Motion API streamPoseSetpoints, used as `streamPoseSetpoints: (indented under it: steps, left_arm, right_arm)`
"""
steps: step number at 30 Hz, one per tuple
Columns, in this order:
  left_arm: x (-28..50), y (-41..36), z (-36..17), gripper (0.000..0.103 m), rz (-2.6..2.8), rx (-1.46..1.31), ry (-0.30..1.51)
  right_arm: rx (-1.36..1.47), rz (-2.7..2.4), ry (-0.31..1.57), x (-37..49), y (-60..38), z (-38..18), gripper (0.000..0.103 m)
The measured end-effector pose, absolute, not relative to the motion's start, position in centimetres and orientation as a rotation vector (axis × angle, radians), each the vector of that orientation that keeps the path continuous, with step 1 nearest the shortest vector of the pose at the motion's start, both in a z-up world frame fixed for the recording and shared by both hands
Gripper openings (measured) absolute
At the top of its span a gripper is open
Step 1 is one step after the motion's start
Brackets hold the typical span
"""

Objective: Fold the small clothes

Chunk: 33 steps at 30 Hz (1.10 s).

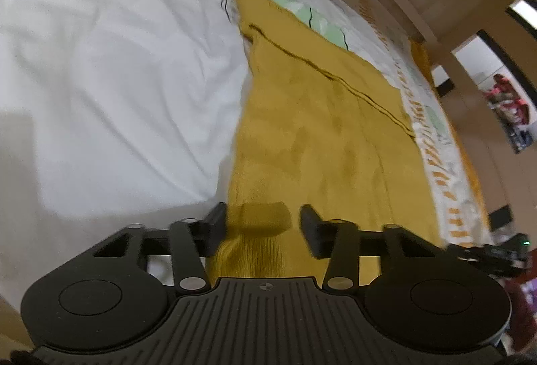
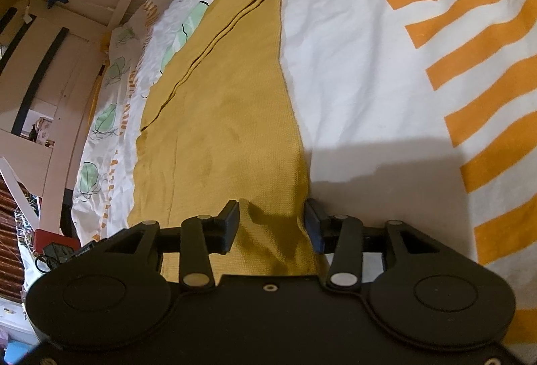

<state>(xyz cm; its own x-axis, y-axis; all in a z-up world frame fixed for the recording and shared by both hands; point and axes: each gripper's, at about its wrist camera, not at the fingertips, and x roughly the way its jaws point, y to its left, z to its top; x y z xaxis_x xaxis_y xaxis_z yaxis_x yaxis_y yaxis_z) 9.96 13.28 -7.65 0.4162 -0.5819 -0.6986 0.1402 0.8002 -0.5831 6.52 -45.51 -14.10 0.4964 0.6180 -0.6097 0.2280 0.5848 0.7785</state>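
A mustard knit garment [image 1: 322,137] lies flat on the bed's white printed sheet [image 1: 110,69]. It looks soft, light and floppy. Both the left gripper [image 1: 261,225] and right gripper [image 2: 272,224] hover spread wide over its near hem, best pinched at the corners.

White bed sheet [image 2: 352,63] with orange stripes, mustard knit garment [image 2: 228,116] spread flat

Left gripper [image 1: 263,225] at bottom centre of its frame, jaws spread, nothing pinched, fingers [image 1: 214,219] level. Right gripper [image 2: 272,224] at bottom centre of its frame too, jaws likewise apart, fingers [image 2: 231,220] level, pointing up-frame.
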Motion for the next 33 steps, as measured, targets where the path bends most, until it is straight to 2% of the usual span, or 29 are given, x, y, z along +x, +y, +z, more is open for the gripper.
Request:
streamPoseSetpoints:
  steps: [6, 7, 9, 10, 11, 12, 13, 16, 25, 33]
  left_arm:
    - [9.3, 13.3, -7.5, 0.035, -0.506, -0.487, 1.098]
    - [9.2, 13.3, -7.5, 0.024, -0.502, -0.484, 1.103]
    - [9.1, 13.2, -7.7, 0.010, -0.491, -0.472, 1.114]
    - [9.1, 13.1, -7.8, 0.009, -0.496, -0.472, 1.115]
    - [9.0, 13.0, -7.6, 0.009, -0.495, -0.461, 1.110]
    - [8.9, 12.8, -7.5, 0.008, -0.497, -0.446, 1.102]
    - [8.9, 12.6, -7.2, 0.008, -0.501, -0.441, 1.089]
    - [8.8, 12.6, -6.3, 0.008, -0.518, -0.462, 1.038]
    - [9.9, 12.4, -2.8, 0.008, -0.518, -0.563, 0.889]
    - [13.8, 11.6, 0.4, 0.008, -0.489, -0.620, 0.768]
  right_arm:
    - [0.952, 0.295, 1.065, 6.3, -45.5, -13.9, 0.053]
    - [0.954, 0.294, 1.064, 6.3, -45.5, -13.9, 0.053]
    - [0.957, 0.297, 1.063, 6.3, -45.5, -14.0, 0.053]
    - [0.950, 0.304, 1.065, 6.4, -45.4, -14.0, 0.052]
    - [0.937, 0.314, 1.071, 6.4, -45.2, -14.0, 0.049]
    - [0.918, 0.328, 1.082, 6.5, -44.9, -14.0, 0.024]
    - [0.888, 0.341, 1.098, 6.6, -44.3, -13.9, 0.015]
    - [0.814, 0.360, 1.064, 6.5, -43.5, -12.7, 0.014]
    - [1.018, 0.377, 0.802, 6.3, -46.0, -10.6, 0.014]
    - [1.108, 0.378, 0.657, 11.1, -47.2, -8.8, 0.014]
